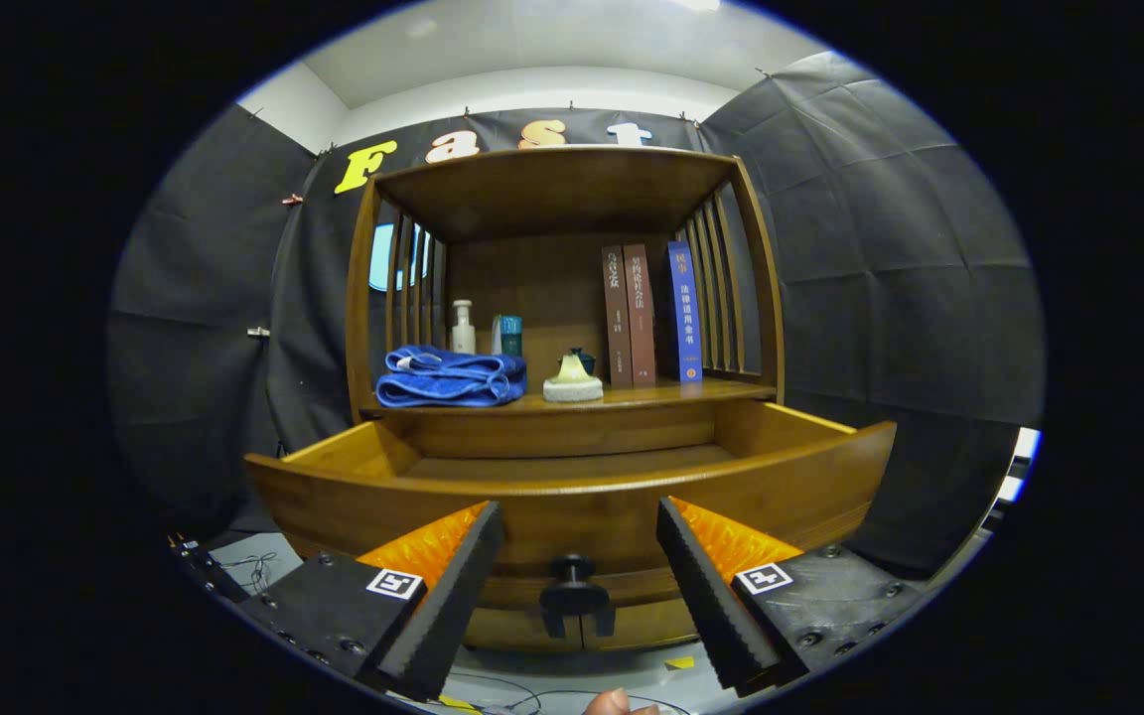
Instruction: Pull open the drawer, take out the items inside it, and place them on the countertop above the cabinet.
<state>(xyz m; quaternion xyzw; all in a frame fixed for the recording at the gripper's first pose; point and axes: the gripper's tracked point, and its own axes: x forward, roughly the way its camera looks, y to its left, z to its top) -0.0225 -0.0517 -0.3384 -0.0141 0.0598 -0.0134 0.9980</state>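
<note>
Gripper view: gripper (580,576) gaping wide, holding nothing, fingers flanking knob (573,592) w/o touching. Drawer (572,487) standing pulled out; inside mostly hidden behind front panel, contents not showing. Countertop (632,399) above carrying towel (451,376), bottles, books. Risk: reaching in blind, fingers catching front panel, or missing item lying low inside.

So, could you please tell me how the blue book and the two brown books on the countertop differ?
The blue book has a blue spine with pale lettering; the brown books have brown spines with dim lettering. The blue book stands rightmost, by the side slats; the brown books stand left of it. All stand upright, touching, far beyond the open claw.
</note>
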